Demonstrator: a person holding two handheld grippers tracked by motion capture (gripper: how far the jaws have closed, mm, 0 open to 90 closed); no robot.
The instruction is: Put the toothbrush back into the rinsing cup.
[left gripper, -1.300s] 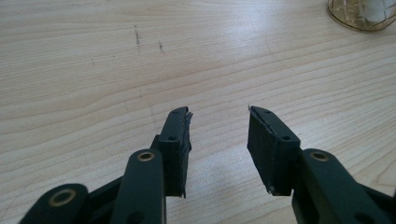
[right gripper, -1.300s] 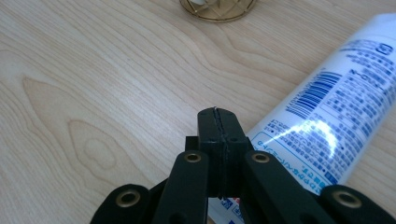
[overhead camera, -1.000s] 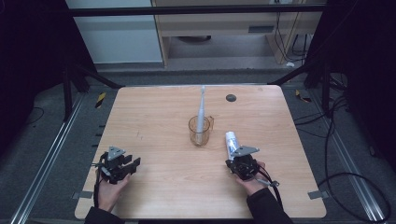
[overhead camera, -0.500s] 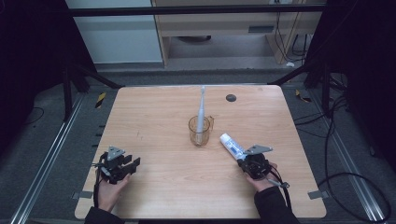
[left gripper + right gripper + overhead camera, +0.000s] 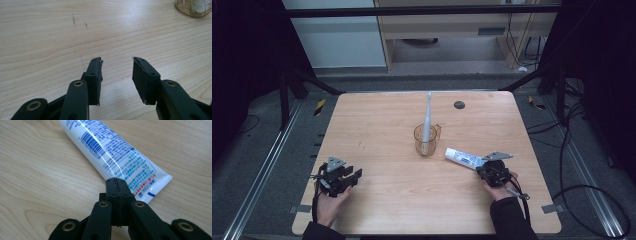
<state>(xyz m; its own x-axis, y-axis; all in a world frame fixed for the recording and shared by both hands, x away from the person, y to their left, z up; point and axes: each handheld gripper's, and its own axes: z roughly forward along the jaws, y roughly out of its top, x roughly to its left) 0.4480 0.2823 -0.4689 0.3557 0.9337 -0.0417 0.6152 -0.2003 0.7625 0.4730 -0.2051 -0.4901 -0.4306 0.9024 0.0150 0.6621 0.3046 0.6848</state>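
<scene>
The right gripper (image 5: 117, 182) is sitting with its jaws pressed together at the flat end of the toothpaste tube (image 5: 110, 150), which is lying on the table (image 5: 387, 130) near the cup (image 5: 426, 140) (toothbrush (image 5: 427, 112) inside). The left gripper (image 5: 117, 65) is resting with jaws apart, holding nothing.

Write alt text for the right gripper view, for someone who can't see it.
The black jaws of the right hand-held gripper are pinched shut on the flat crimped end of a white toothpaste tube with blue print and a barcode. The tube stretches away over a pale wooden table.
</scene>
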